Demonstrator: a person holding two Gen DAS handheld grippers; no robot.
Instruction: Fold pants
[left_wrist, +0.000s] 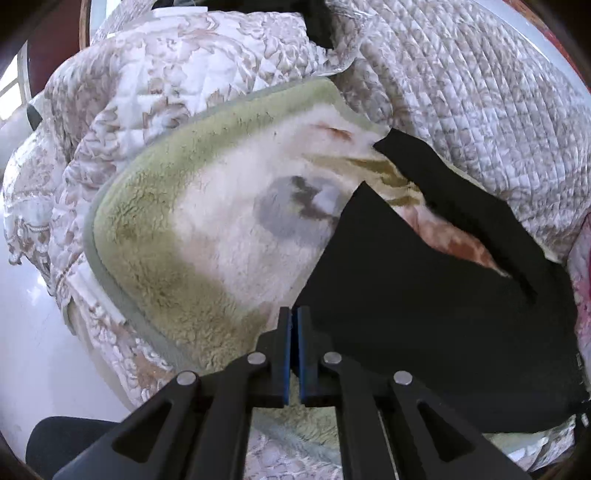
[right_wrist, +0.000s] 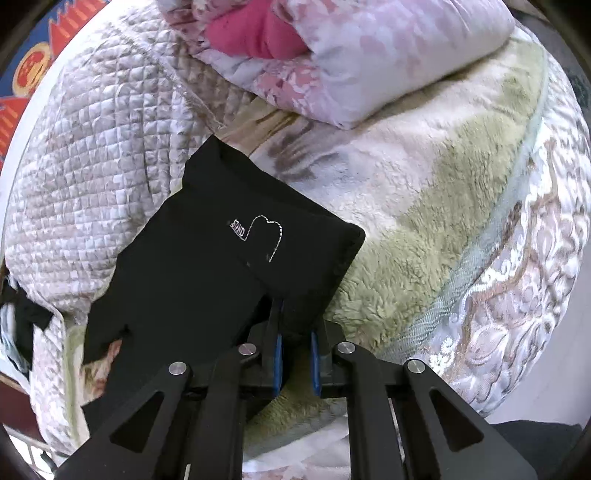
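Black pants (left_wrist: 424, 295) lie on a fleece blanket (left_wrist: 207, 221) on the bed, legs spread toward the far right in the left wrist view. My left gripper (left_wrist: 294, 317) is shut at the pants' near left edge; whether cloth is between its blue pads (left_wrist: 285, 354) is hard to tell. In the right wrist view the pants (right_wrist: 207, 266) show a stitched heart outline and small lettering. My right gripper (right_wrist: 295, 314) has its jaws narrowly apart around the pants' near edge, black cloth between the pads (right_wrist: 277, 354).
A quilted floral bedspread (left_wrist: 461, 92) lies bunched around the blanket. A pink floral pillow (right_wrist: 369, 55) with a red cloth (right_wrist: 255, 33) sits at the far side. White floor (left_wrist: 44, 350) lies beyond the bed's left edge.
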